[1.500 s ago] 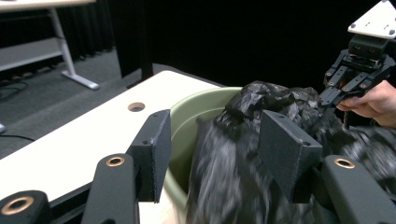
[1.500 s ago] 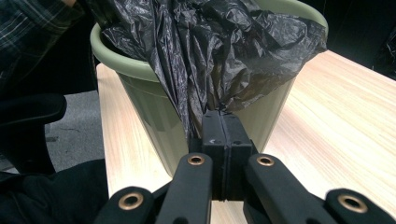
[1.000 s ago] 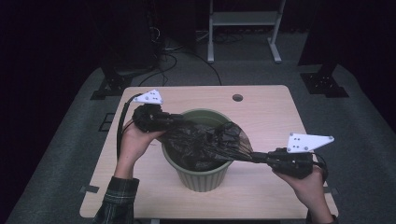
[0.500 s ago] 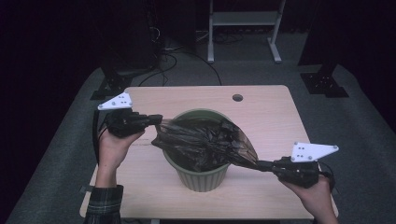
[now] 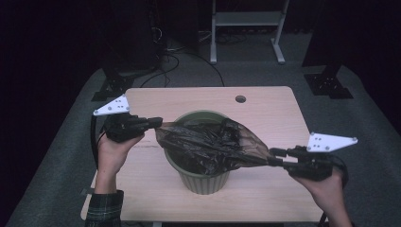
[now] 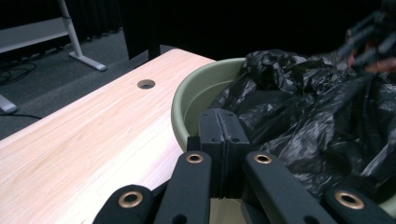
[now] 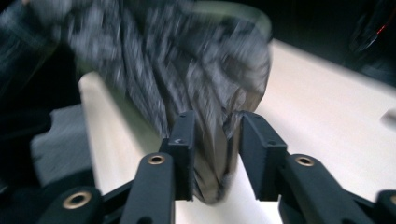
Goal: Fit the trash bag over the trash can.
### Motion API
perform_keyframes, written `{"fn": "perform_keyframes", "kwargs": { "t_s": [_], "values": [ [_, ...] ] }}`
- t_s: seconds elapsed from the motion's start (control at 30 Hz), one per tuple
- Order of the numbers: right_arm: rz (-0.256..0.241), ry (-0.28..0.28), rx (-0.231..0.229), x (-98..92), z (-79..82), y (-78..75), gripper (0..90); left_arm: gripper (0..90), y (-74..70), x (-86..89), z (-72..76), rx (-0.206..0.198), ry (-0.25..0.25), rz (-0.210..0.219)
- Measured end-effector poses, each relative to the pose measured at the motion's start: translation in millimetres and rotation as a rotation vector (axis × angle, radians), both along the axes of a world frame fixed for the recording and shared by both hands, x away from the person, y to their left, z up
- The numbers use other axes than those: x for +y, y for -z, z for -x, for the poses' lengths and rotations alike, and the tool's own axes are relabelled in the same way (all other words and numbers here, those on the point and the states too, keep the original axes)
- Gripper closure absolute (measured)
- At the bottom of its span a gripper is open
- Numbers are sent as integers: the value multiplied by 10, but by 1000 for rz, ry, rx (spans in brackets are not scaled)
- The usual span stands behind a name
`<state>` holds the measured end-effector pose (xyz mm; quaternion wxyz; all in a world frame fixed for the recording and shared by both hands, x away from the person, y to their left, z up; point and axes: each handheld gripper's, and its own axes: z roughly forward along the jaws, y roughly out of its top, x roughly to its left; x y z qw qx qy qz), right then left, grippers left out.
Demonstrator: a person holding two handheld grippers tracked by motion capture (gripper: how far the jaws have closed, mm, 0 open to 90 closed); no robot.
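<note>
Both hands reach out low over the wooden table, one at each side of the green bin. The left gripper has its jaws pressed together on the rim of the black bin bag; the right gripper clamps the bag's opposite edge between its jaws. The bag is stretched across the bin's mouth, sagging partly inside. A cable hole lies beyond the bin.

The high view looks forward and down from above the person's side of the light wooden table. Both gripper views sit low and close, sharing the crumpled black plastic bag over the round green bin.
</note>
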<state>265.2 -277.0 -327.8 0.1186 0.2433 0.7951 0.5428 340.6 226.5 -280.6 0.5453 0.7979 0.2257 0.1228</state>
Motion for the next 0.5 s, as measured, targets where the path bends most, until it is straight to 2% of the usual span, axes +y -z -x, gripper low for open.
{"fn": "perform_keyframes", "kwargs": {
  "t_s": [0.13, 0.23, 0.3, 0.4, 0.47, 0.5],
  "values": [
    [-31, 10, -52, 56, -185, -302, 614, 899, -19, 0, 2, -5, 0, 2],
    [-47, 21, -68, 102, -338, -449, 596, 899, -29, 3, -5, -6, 3, 2],
    [-33, 14, -51, 191, -487, -480, 588, 899, -29, 1, -9, -8, 4, 6],
    [-6, -13, 7, 400, -760, -429, 556, 898, -24, -9, -12, -9, 9, 13],
    [-3, -23, 42, 503, -895, -375, 531, 850, -24, -17, -25, -8, 7, 18],
    [-6, -36, 62, 556, -963, -341, 518, 778, -28, -26, -48, -4, 3, 24]
  ]
}}
